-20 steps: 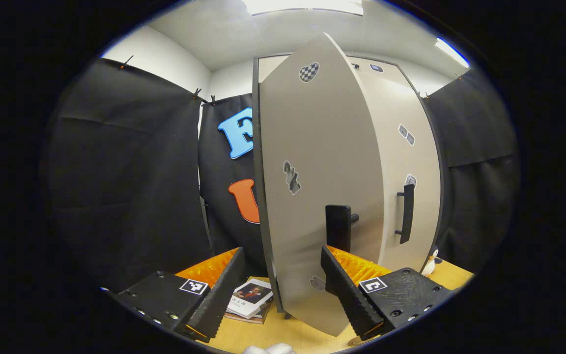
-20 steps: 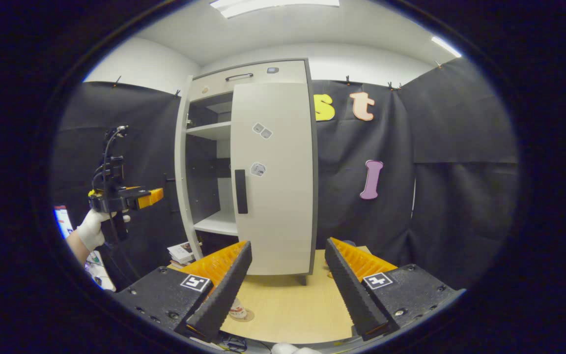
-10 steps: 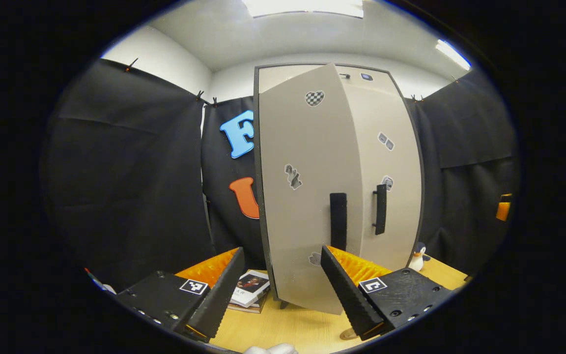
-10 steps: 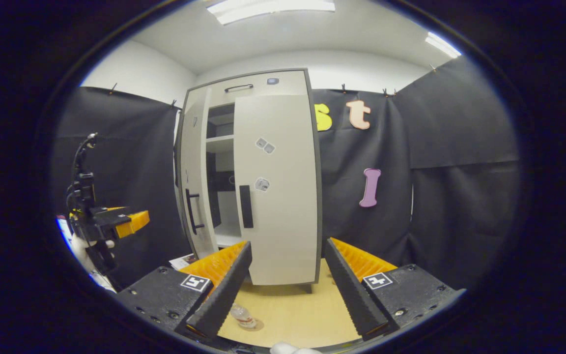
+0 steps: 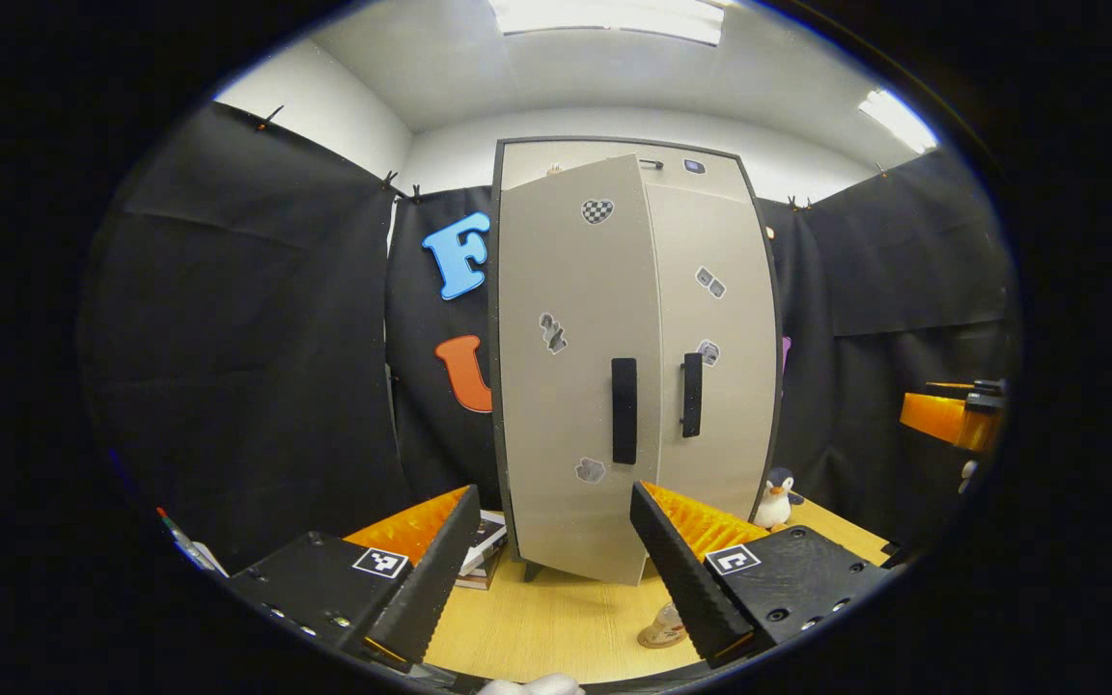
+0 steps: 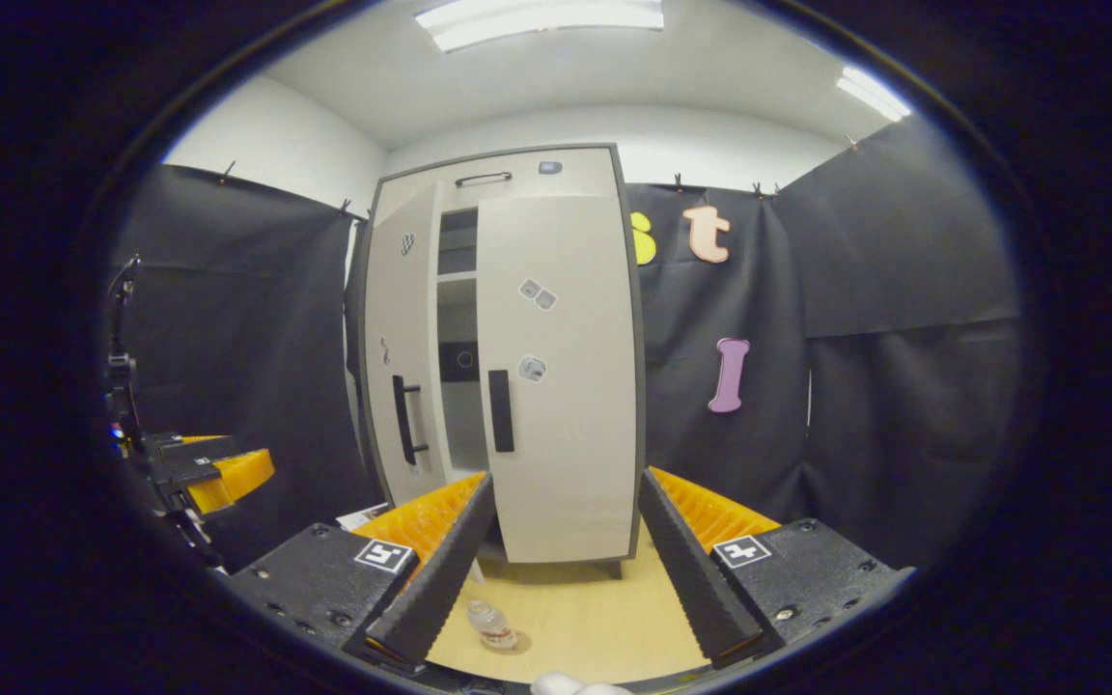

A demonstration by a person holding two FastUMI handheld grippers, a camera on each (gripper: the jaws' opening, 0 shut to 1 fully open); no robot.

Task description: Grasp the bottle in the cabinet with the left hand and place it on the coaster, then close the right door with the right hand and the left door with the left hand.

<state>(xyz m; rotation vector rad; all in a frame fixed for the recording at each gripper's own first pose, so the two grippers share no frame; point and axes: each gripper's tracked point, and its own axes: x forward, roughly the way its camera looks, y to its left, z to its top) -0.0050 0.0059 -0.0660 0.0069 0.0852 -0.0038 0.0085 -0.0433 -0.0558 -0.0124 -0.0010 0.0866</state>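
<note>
Both views are evenly bright, lit by ceiling panels (image 5: 609, 17) that burn out to white glare. Fisheye distortion bows the cabinet (image 6: 556, 367) outward. Focus is sharp, and shadows beneath the cabinet stay soft.

The bottle (image 5: 664, 627) is half hidden behind the left tongs' (image 5: 551, 569) right finger; books (image 5: 479, 558) partly hidden.

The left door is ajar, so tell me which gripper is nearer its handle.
Left, apparently. The left gripper faces the left door's handle head-on; the right gripper sits farther right, facing the right door.
</note>
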